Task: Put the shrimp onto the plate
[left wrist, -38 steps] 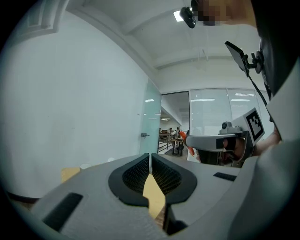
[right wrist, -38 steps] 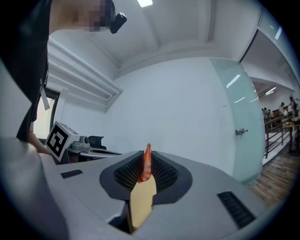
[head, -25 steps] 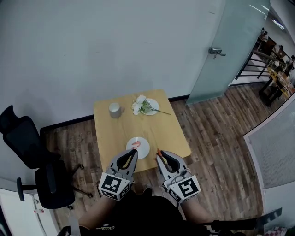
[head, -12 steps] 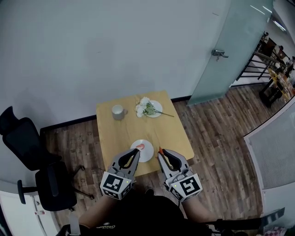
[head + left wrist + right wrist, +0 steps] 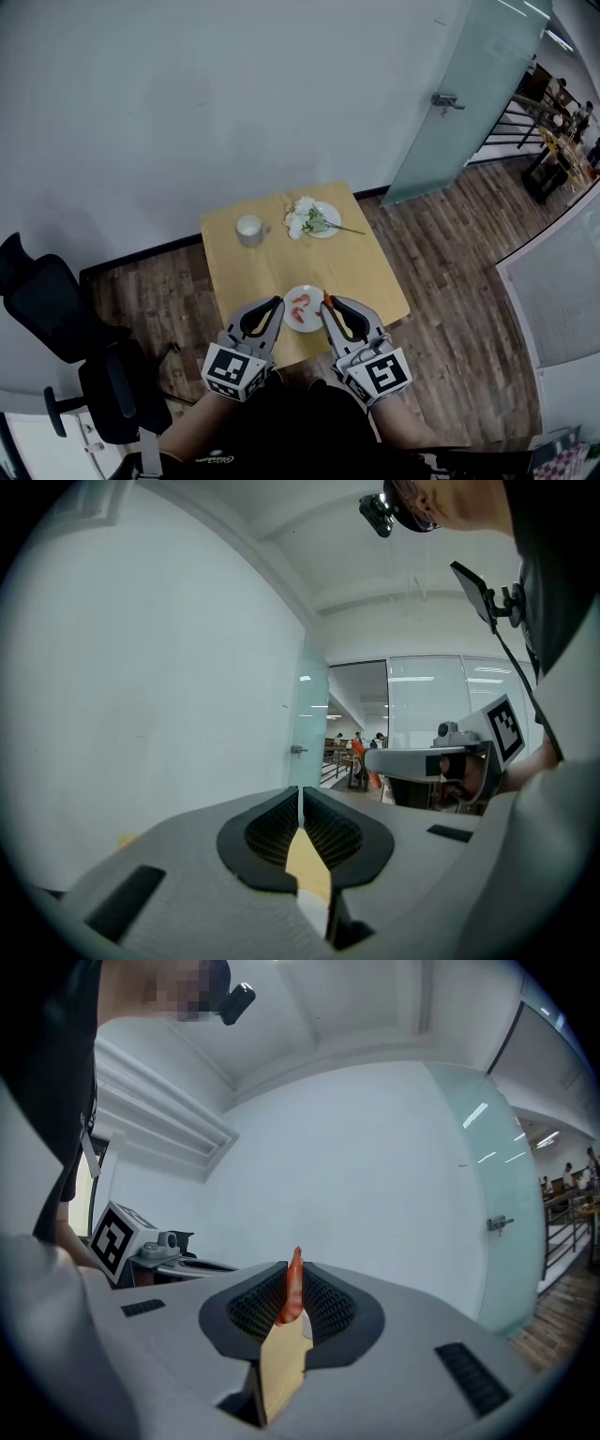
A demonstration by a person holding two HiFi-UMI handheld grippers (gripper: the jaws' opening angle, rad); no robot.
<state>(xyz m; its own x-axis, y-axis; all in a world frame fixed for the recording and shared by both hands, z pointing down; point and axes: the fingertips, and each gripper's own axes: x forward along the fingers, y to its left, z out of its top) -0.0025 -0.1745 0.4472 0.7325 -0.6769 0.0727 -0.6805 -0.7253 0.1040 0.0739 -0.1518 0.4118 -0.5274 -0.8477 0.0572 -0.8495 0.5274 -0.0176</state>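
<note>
A small white plate [image 5: 307, 321] sits near the front edge of the wooden table [image 5: 281, 262], and an orange shrimp [image 5: 298, 305] lies on it. My left gripper [image 5: 277, 301] [image 5: 300, 794] hovers at the plate's left rim, shut with nothing between its jaws. At the plate's right rim my right gripper [image 5: 325, 300] [image 5: 295, 1265] is shut on a second orange shrimp [image 5: 292, 1290], whose tail sticks up past the fingertips [image 5: 324, 299]. In both gripper views the jaws point up at the wall, so the table is mostly hidden.
A pale cup [image 5: 249, 229] stands at the table's back left. Another plate with white flowers [image 5: 312, 218] is at the back right. A black office chair [image 5: 56, 314] stands left of the table, and a frosted glass door [image 5: 450, 103] is at the right.
The shrimp that was at my left gripper's tips now lies on the plate, apart from that gripper. The head view has shifted a little. My right gripper keeps its shrimp.
</note>
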